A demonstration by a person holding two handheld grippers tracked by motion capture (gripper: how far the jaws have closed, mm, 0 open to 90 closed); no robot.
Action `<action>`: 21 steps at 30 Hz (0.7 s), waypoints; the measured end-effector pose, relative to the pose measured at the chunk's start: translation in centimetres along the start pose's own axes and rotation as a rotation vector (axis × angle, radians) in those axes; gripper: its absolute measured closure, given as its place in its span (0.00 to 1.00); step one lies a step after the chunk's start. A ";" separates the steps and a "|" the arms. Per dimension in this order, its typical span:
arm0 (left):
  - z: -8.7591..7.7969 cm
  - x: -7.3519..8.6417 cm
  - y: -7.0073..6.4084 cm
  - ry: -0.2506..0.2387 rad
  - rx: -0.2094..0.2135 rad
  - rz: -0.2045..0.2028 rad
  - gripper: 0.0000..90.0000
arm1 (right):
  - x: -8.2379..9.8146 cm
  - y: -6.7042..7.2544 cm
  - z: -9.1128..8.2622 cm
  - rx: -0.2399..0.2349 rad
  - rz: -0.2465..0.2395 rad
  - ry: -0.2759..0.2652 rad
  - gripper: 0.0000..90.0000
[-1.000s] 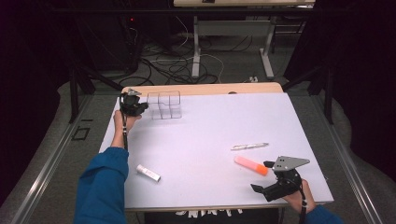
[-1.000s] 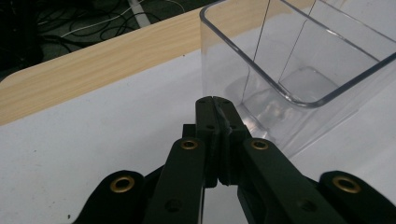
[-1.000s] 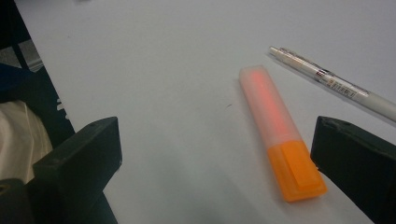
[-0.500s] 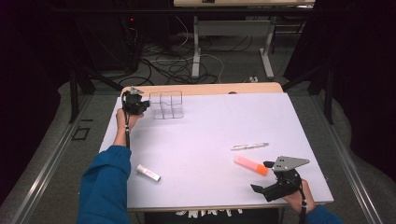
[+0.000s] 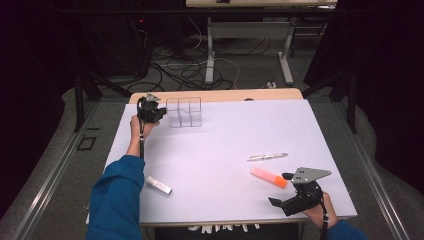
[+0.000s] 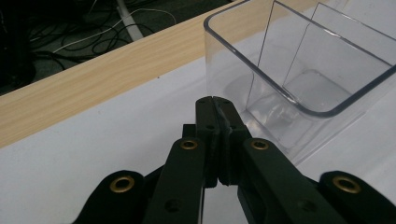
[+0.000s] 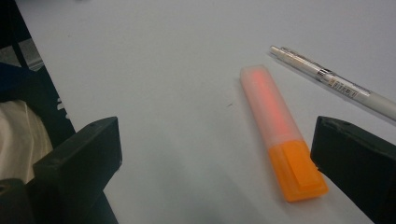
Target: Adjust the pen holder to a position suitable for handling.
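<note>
My left gripper (image 5: 151,111) is at the table's far left corner, its jaws pressed together on nothing (image 6: 216,100). Just to its right stands a clear plastic box (image 5: 184,112) with several compartments; its near wall (image 6: 299,112) is right beside the shut tips. My right gripper (image 5: 279,189) rests near the front right edge, jaws wide apart (image 7: 217,135). An orange highlighter (image 5: 269,177) lies flat on the table ahead of it, its cap end (image 7: 296,175) close to one jaw, untouched. A white pen (image 5: 267,156) lies just beyond.
A small white tube (image 5: 158,185) lies near the front left, beside a blue sleeve (image 5: 117,200). The white table top (image 5: 225,140) has a wooden strip (image 6: 93,79) along its far edge. Cables and desk legs fill the dark floor beyond.
The left gripper has edged slightly right, toward the clear box. The right gripper has not moved.
</note>
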State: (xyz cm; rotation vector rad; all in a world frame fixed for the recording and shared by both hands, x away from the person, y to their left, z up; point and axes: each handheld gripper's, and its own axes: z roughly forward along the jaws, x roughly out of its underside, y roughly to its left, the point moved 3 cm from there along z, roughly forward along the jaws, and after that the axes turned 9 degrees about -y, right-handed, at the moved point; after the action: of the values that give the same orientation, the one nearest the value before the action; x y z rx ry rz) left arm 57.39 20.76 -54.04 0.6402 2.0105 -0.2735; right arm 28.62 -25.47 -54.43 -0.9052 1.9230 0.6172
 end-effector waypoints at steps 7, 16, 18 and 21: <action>0.5 -0.4 -0.8 0.001 0.011 0.016 1.00 | 0.0 -0.1 0.0 -0.002 -0.011 -0.002 0.02; 1.4 -0.9 -2.1 -0.015 0.021 0.027 1.00 | 0.0 0.0 0.0 0.001 0.002 0.002 0.02; 1.6 -1.0 -2.4 -0.019 0.022 0.028 1.00 | 0.0 0.0 0.1 0.004 0.002 -0.002 0.02; 1.9 -1.2 -2.9 -0.020 0.031 0.027 1.00 | 0.0 -0.1 0.0 -0.001 -0.006 -0.001 0.02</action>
State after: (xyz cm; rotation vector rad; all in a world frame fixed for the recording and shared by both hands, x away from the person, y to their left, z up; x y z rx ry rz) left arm 57.66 17.17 -54.18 0.6808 1.9801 -0.2947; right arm 28.69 -25.50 -54.44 -0.9107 1.9180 0.6146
